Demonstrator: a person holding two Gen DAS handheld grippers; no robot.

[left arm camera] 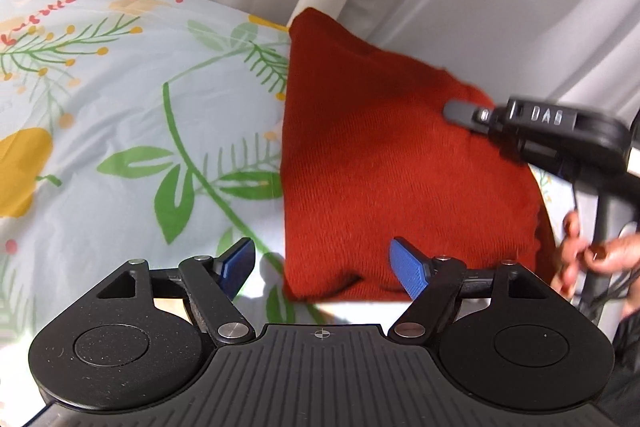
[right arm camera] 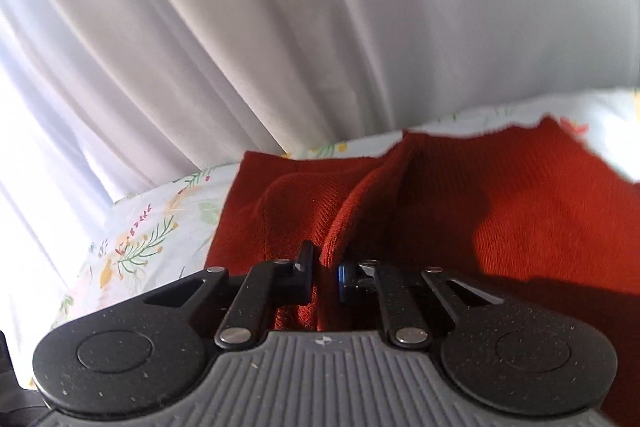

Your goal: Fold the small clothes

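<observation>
Rust-red knit garment [left arm camera: 384, 163] lies partly folded on floral bedsheet [left arm camera: 120, 115]. Right gripper [right arm camera: 325, 269] pinches its raised fold; left gripper [left arm camera: 324, 263] spread wide, holding nothing.

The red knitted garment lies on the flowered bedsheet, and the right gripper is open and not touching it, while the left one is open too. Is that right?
Not quite. The right gripper is not open: the right wrist view shows its jaws closed on a fold of the red knitted garment. The rest holds: the garment lies on the flowered bedsheet, and the left gripper is open, as the left wrist view shows.
</observation>
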